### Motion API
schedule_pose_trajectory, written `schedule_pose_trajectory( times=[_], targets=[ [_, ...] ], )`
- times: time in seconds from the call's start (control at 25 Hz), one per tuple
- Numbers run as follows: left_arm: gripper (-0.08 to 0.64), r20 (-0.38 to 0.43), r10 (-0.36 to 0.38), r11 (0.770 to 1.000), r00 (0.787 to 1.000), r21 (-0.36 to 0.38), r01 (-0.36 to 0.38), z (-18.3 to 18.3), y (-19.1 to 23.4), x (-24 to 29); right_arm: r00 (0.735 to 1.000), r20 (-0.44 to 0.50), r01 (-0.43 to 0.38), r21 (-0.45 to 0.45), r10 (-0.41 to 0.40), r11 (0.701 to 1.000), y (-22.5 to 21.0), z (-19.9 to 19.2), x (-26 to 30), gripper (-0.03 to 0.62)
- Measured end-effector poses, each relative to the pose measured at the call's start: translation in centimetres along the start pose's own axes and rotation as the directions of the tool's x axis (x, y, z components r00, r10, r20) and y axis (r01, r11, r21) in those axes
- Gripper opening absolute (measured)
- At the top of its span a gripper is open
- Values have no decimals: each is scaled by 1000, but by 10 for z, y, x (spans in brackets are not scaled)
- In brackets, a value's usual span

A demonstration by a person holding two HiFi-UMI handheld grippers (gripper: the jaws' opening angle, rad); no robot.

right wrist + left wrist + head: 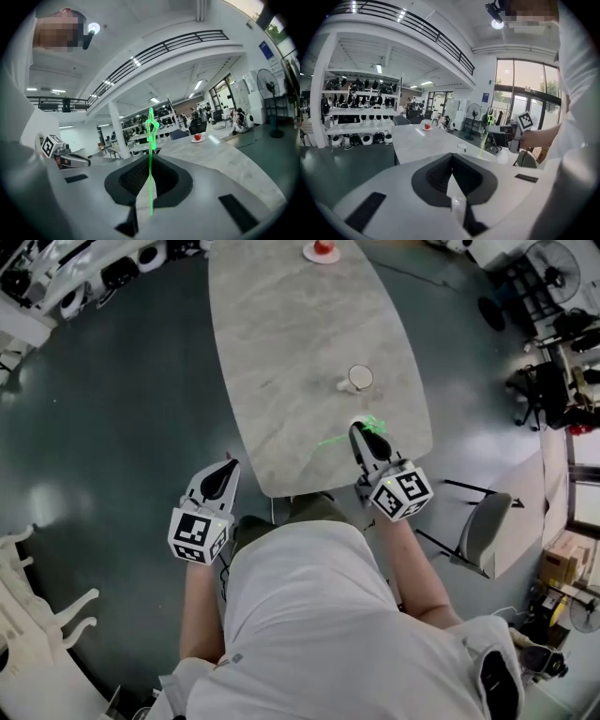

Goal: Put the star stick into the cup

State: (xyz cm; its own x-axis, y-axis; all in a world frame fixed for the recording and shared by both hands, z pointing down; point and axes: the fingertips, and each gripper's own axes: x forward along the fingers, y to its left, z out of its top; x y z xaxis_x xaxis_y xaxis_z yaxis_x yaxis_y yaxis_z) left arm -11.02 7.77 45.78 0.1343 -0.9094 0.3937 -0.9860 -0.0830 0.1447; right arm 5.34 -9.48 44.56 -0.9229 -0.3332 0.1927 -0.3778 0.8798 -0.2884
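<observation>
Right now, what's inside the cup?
Nothing sticks out of the cup. Its inside looks pale and bare from the head view, but the bottom is too small to confirm. The star stick is outside it, clamped in the right gripper.

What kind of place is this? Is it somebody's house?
Probably a big workshop or lab hall, not a house: white shelves full of equipment, a high balcony railing, and a pedestal fan by tall windows.
</observation>
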Motion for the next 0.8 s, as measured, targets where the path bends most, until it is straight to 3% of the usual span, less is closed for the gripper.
schedule_pose_trajectory(
  times=[0.32, 0.8],
  targets=[
    [2, -52, -12, 1000, 999, 4, 12, 24, -9, 77, 998, 16, 68, 33, -69, 997, -104, 21, 5, 23],
    [2, -146, 20, 999, 989, -41, -26, 19, -5, 132, 1000, 25, 17, 48, -18, 999, -186, 52, 61, 23]
  ],
)
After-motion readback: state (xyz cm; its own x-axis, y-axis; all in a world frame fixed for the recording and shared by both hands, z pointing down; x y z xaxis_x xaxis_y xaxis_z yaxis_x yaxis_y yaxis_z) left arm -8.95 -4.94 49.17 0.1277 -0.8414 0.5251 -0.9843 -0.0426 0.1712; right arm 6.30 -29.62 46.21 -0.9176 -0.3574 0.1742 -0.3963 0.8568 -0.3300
